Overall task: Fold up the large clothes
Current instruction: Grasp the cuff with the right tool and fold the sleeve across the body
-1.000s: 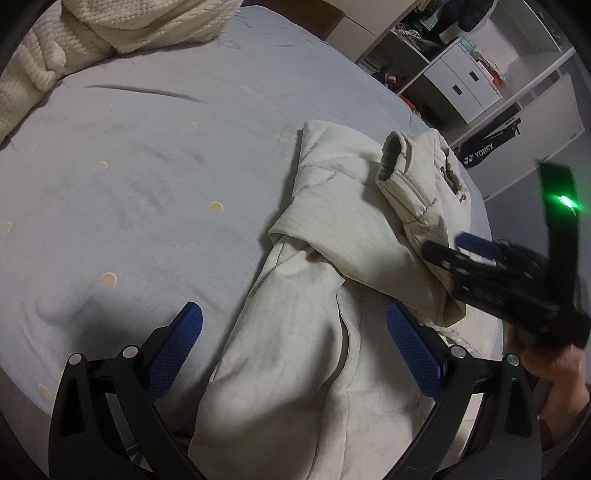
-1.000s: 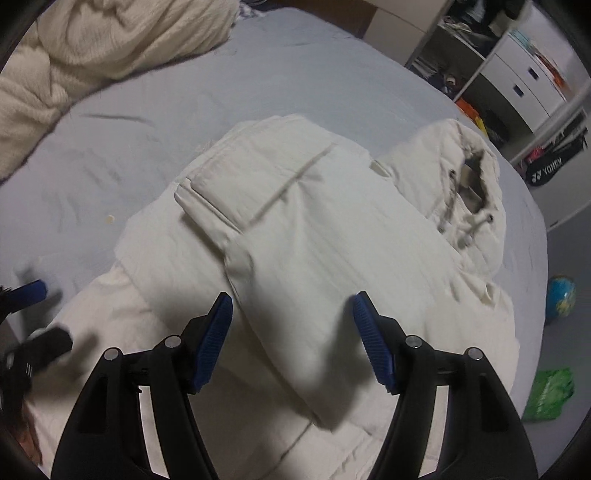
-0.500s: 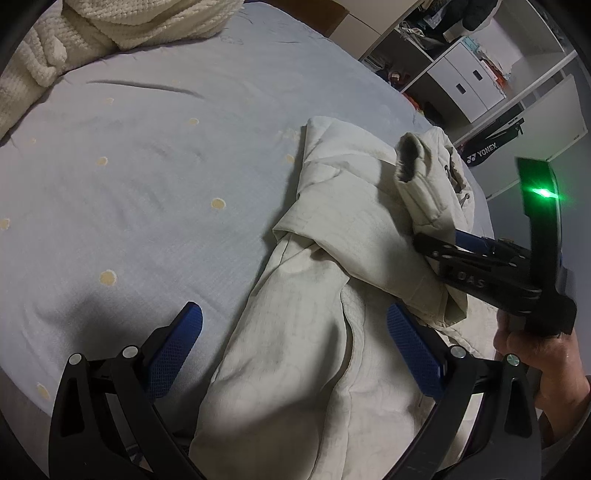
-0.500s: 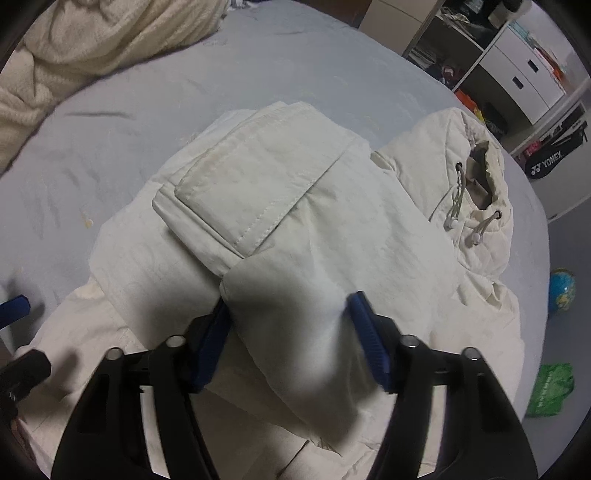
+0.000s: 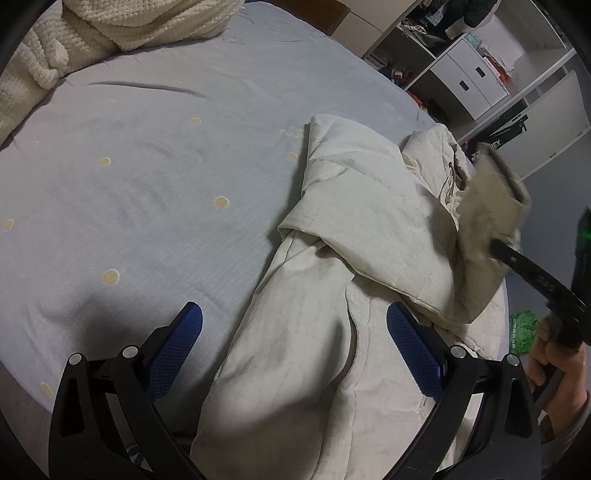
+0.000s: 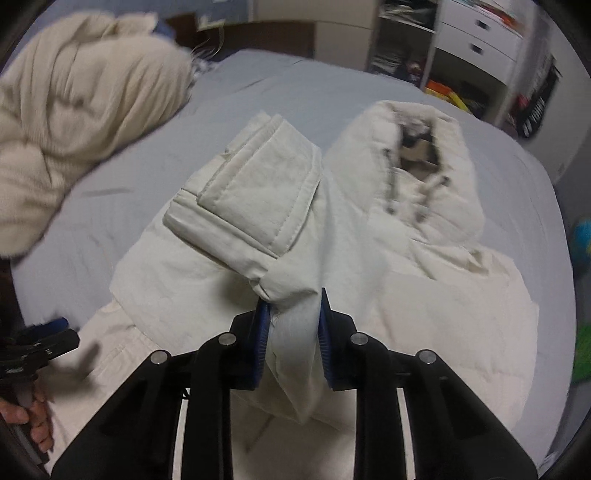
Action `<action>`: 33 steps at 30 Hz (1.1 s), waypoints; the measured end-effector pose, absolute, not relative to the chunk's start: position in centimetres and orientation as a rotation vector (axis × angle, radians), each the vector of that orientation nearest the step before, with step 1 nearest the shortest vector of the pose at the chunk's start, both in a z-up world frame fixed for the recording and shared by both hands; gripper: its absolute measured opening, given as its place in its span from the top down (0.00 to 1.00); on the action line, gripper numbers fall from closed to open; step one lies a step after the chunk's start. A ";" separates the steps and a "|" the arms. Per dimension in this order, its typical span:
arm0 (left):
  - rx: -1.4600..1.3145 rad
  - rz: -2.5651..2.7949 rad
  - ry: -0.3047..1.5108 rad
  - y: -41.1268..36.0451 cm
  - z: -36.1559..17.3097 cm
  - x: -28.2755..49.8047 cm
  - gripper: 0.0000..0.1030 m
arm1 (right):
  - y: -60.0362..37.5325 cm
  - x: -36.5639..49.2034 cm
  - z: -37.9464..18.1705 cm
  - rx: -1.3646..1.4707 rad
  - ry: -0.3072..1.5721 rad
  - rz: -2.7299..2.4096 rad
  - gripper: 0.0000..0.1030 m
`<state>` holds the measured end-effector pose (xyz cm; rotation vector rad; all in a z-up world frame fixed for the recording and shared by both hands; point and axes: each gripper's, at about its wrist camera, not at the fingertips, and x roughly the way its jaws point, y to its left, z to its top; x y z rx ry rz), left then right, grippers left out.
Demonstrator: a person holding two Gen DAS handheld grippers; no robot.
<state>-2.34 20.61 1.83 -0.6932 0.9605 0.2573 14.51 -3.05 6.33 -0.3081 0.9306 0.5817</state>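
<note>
Since a second ago the right gripper point(image 6: 291, 325) has closed onto the sleeve point(image 6: 258, 206) and lifted its cuff end.

Its blue pads point(image 6: 260, 343) pinch a bunched fold of the cream jacket point(image 5: 332, 332), the cuff standing up beyond the fingertips, the hood point(image 6: 417, 162) ahead to their right. The left gripper point(image 5: 291, 339) hangs wide open, grasping nothing, jacket body lying between its fingers on the blue bedsheet point(image 5: 147, 184). A knitted blanket point(image 5: 110, 29) lies far ahead.
</note>
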 end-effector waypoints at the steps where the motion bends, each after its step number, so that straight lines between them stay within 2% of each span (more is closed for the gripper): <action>1: -0.692 0.258 0.962 20.6 1.8 -2.3 0.07 | -4.4 14.6 6.6 -0.278 0.929 0.571 0.80; 7: -0.688 0.258 0.968 20.6 1.8 -2.4 0.07 | -11.6 15.3 6.2 -0.088 0.963 0.511 0.80; 15: -0.674 0.264 0.978 20.3 1.8 -2.2 0.07 | -20.5 16.2 0.6 0.359 1.098 0.458 0.79; 20: -0.671 0.264 0.983 20.2 1.7 -2.3 0.07 | -22.4 16.1 -1.9 0.495 1.136 0.456 0.77; 24: -0.671 0.264 0.982 20.2 1.7 -2.3 0.07 | -24.1 16.0 -3.0 0.570 1.143 0.451 0.70; 28: -0.672 0.263 0.985 20.2 1.7 -2.3 0.07 | -26.1 16.2 -2.9 0.694 1.094 0.436 0.53; 33: -0.673 0.264 0.984 20.1 1.7 -2.3 0.07 | -27.8 17.4 -3.0 0.776 1.069 0.372 0.54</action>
